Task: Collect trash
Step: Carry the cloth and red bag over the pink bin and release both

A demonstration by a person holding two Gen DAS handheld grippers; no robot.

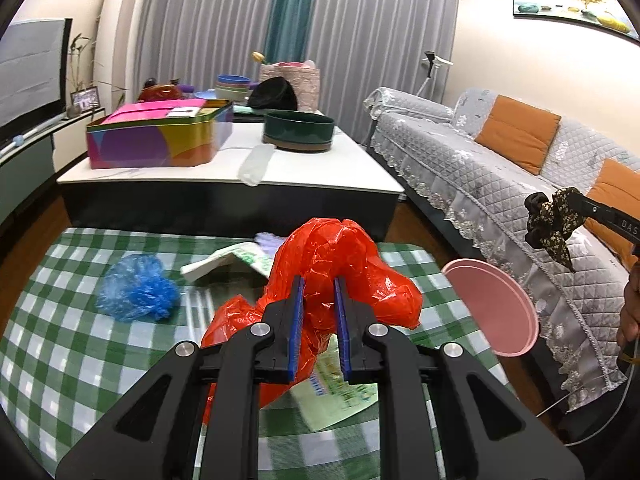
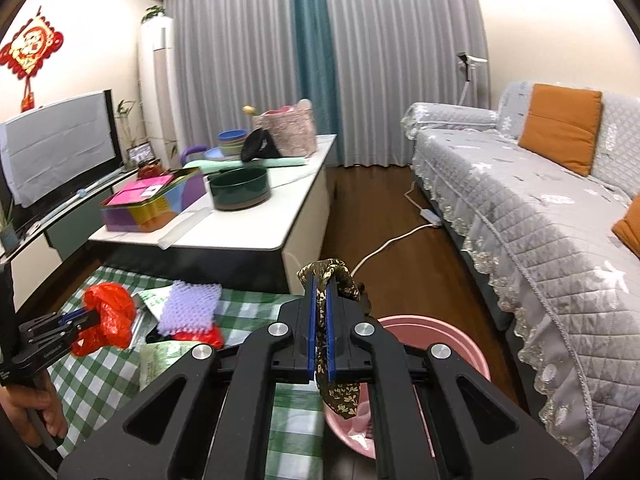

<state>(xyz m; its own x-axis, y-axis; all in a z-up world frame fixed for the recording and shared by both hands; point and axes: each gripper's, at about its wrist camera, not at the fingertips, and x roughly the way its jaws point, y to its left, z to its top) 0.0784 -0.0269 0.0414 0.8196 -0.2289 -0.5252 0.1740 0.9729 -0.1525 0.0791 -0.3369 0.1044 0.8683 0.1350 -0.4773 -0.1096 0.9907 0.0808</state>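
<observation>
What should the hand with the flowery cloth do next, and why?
Probably open the right gripper and drop the flowery cloth into the pink bin. The cloth already hangs above the bin's opening, pinched between shut jaws.

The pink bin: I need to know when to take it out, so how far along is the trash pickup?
Partway. The pink bin already seems to hold some scraps. In hand: the left gripper is clamped on the red plastic bag, and the right gripper pinches a floral fabric scrap above the bin. Left on the checked cloth: a blue plastic wad, a purple foam net and paper packets.
</observation>
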